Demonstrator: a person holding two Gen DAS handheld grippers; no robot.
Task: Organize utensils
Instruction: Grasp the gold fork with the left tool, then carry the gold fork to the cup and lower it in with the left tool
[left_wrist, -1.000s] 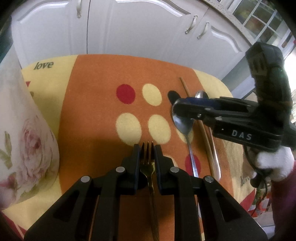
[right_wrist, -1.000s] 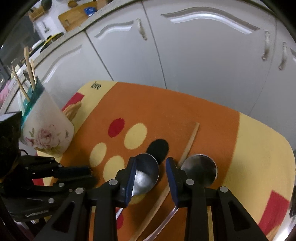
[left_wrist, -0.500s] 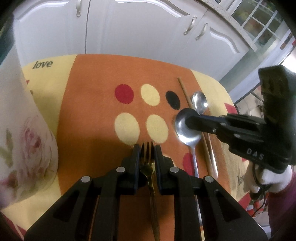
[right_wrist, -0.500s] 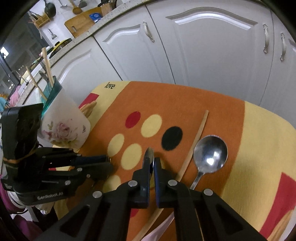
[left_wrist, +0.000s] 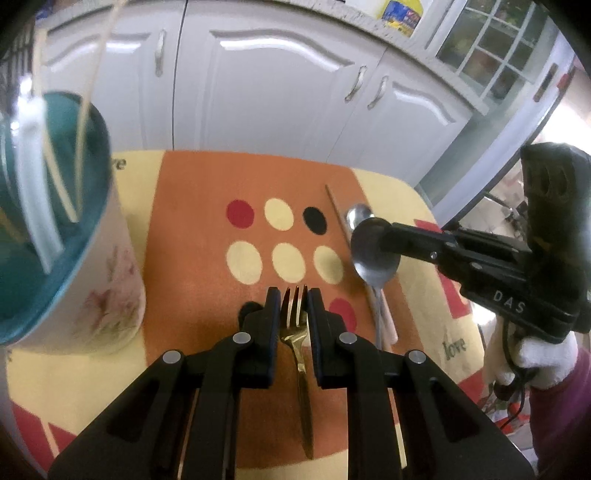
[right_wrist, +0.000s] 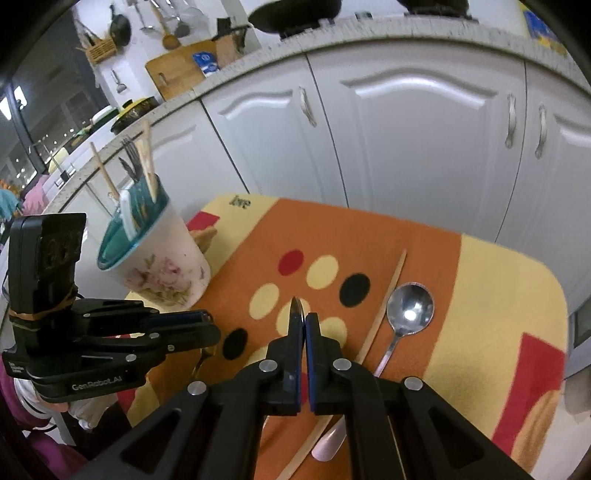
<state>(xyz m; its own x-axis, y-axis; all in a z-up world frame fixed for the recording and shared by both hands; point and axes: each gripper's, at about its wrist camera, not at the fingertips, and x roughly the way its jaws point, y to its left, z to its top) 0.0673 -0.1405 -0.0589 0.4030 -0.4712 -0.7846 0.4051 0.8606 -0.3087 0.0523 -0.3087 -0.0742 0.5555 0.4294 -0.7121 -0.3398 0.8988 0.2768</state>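
My left gripper (left_wrist: 293, 300) is shut on a gold fork (left_wrist: 294, 314), tines forward, held above the orange mat (left_wrist: 207, 184). My right gripper (right_wrist: 304, 319) is shut on a steel spoon (left_wrist: 373, 251), seen edge-on between its fingers (right_wrist: 295, 308), lifted off the mat. A second steel spoon (right_wrist: 409, 308) and a wooden chopstick (right_wrist: 384, 306) lie on the mat at the right. The floral utensil cup (right_wrist: 162, 266) with a teal inside stands at the left, close to my left gripper (left_wrist: 110, 288), and holds several utensils.
White cabinet doors (right_wrist: 406, 129) stand behind the table. The mat's yellow border (right_wrist: 509, 295) runs along the table's right edge. A counter with kitchenware (right_wrist: 177, 70) is farther back on the left.
Both grippers have risen with their utensils. The right gripper closed on the spoon and lifted it. The cup's rim has come into the left wrist view.
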